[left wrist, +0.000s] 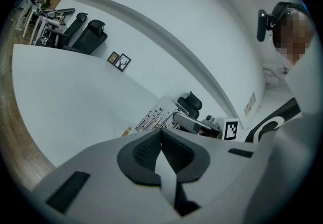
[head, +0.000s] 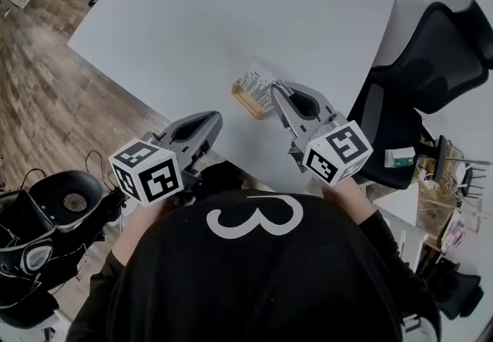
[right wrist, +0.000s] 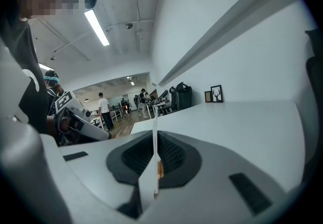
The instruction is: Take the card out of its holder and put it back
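White tabletop (head: 216, 17) filled most of the head view, bare apart from one small job near the edge where the person stood, toward that edge's right-hand end.

The right tongs (right wrist: 154, 140) were clamped on the card (head: 256, 78). In their own view it ran edge-on between the ribbed pads, a thin white strip pinched flat. Seen from the head, they reached in from the side and met the card's near end. The left tongs (left wrist: 161, 134) were closed with nothing between them, pads touching at the tip. They hung back by the same edge, well apart from the card.

The printed card leaned over the amber holder (head: 245, 99), its lower edge down at the block. Whether that edge sat in the slot or just above it could not be made out.

As a judgement, the task was at its hinge. The grip was made, but these views could not settle whether the card was coming out or going back in. At least the release was left. The holder carried nothing except the card.
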`<state>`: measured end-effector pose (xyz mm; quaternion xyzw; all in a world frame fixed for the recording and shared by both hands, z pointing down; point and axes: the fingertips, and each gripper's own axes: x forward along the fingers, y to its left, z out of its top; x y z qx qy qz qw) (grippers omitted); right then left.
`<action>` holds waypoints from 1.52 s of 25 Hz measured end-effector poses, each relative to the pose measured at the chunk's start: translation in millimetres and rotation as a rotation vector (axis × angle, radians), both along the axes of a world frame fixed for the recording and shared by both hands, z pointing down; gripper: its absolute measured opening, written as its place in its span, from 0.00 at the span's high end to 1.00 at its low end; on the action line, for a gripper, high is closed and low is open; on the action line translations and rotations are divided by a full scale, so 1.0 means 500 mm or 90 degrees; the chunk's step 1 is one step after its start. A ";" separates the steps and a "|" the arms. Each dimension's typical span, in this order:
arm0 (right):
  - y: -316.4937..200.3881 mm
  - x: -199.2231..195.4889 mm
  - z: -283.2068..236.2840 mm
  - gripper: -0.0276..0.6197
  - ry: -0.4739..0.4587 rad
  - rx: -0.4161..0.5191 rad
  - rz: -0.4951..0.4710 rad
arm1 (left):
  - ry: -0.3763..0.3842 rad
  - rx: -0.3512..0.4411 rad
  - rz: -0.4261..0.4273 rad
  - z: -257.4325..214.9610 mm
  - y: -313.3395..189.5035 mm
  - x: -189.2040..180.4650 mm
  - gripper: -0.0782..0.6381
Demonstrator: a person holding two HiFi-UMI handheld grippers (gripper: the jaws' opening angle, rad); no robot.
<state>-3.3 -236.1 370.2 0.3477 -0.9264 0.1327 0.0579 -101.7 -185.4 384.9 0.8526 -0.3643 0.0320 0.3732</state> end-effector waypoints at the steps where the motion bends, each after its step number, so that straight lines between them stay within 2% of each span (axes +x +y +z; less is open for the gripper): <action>1: -0.002 0.000 0.006 0.92 0.006 -0.001 0.001 | -0.001 -0.002 -0.001 0.004 0.000 -0.001 0.87; 10: -0.012 -0.011 0.017 0.92 0.019 0.004 0.002 | 0.001 -0.012 -0.012 0.019 -0.003 -0.018 0.87; 18: -0.016 -0.007 0.019 0.92 0.006 -0.010 0.013 | 0.002 -0.020 -0.025 0.025 0.003 -0.038 0.87; 38: -0.017 -0.022 0.073 0.92 0.048 -0.017 0.002 | -0.009 -0.042 -0.046 0.029 0.020 -0.064 0.87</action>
